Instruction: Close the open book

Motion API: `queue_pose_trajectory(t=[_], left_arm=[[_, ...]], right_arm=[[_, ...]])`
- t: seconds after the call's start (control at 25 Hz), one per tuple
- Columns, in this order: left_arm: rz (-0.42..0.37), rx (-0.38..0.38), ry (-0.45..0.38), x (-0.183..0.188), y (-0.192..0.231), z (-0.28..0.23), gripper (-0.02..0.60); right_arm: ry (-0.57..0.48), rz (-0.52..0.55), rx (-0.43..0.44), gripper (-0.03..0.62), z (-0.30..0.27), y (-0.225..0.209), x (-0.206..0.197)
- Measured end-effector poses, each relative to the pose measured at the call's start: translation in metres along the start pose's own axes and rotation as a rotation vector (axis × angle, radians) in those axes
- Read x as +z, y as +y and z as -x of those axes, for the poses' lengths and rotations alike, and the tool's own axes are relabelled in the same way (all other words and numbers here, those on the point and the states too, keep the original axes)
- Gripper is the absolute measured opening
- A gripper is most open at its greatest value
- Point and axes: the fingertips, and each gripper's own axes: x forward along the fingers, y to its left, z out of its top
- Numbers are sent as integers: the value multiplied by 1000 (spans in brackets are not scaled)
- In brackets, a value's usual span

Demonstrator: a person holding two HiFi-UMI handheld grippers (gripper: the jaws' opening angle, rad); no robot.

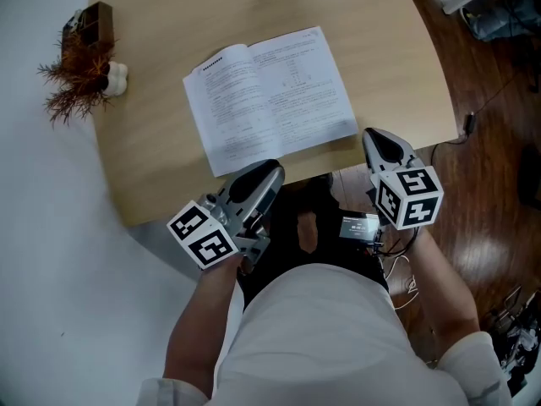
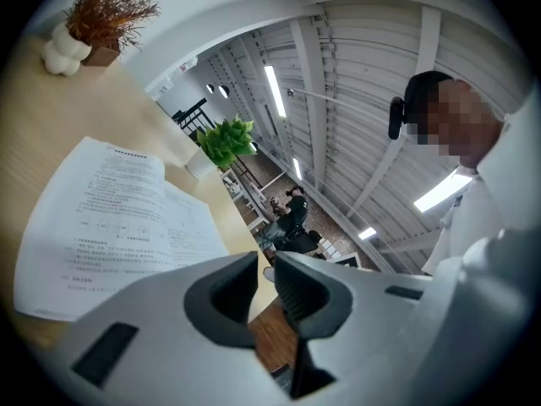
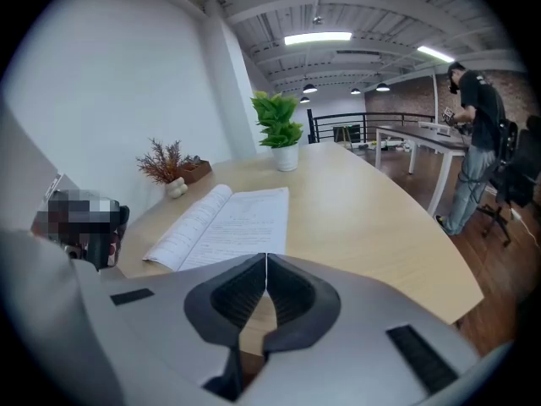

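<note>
- Wooden worktop [image 1: 161, 24] is carrying the open book [image 1: 269, 100].
- Left gripper [image 2: 266, 269] is hovering at its near edge, slightly parted, empty.
- Right gripper [image 3: 266, 260] is hovering closed, holding nothing.

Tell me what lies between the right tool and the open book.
Only a bare strip of the table separates the right tool from the open book at its near corner, as the head view shows.

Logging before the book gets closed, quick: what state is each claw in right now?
Left claw: slightly open, nothing between the jaws.
Right claw: closed, empty.
</note>
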Motion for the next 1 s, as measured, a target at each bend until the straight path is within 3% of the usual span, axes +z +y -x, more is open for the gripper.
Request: queue_pose_trajectory(t=[0.44, 1.0], left_arm=[[-94, 74, -8, 21, -10, 35, 34], [-148, 42, -12, 29, -51, 62, 34]], right_arm=[[-72, 117, 74, 3, 26, 46, 40], [-71, 192, 108, 2, 58, 83, 48]])
